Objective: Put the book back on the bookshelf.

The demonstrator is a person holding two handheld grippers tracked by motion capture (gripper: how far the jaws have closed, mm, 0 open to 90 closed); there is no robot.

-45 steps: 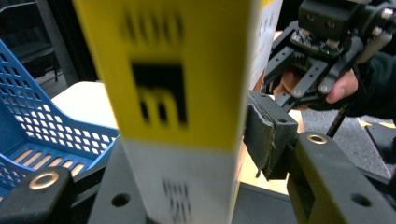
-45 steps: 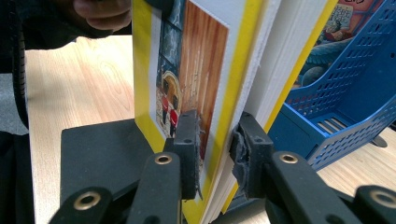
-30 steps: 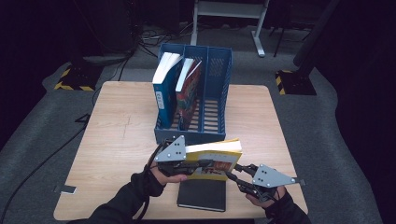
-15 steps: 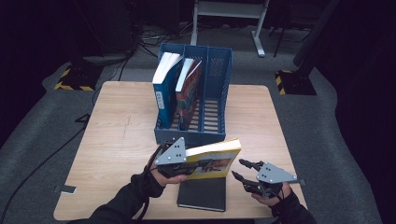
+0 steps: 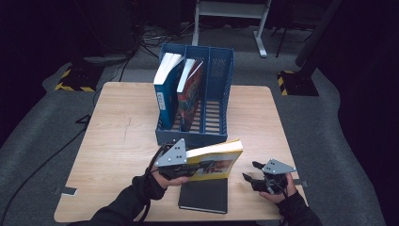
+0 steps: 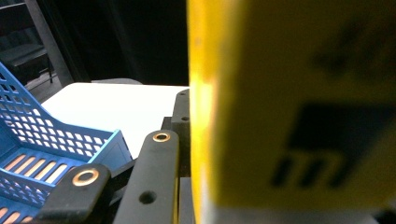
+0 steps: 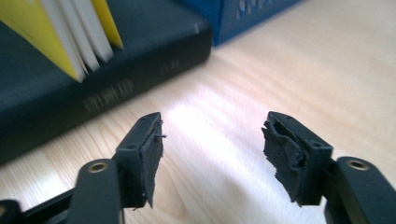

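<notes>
A yellow book (image 5: 214, 159) stands on edge over a black book (image 5: 203, 195) lying flat near the table's front edge. My left gripper (image 5: 190, 165) is shut on the yellow book's left end. In the left gripper view the yellow spine (image 6: 289, 116) is close up beside one black finger (image 6: 156, 177). To the right of both books, my right gripper (image 5: 251, 170) hovers low over the table with its jaws open. They have just been opening, and nothing is between them (image 7: 215, 126). Ahead of them lie the black book (image 7: 70, 93) and the yellow book's pages (image 7: 70, 28).
A blue file rack (image 5: 221, 84) stands at the middle back of the wooden table (image 5: 117, 136). Two upright books (image 5: 164, 89) fill its left slots, and the right slot holds nothing. The rack's corner (image 7: 243, 14) is just beyond the black book.
My right gripper has drawn away to the right from the yellow book's end and sunk toward the table, with its jaws wider apart. The left gripper and the yellow book have stayed put.
</notes>
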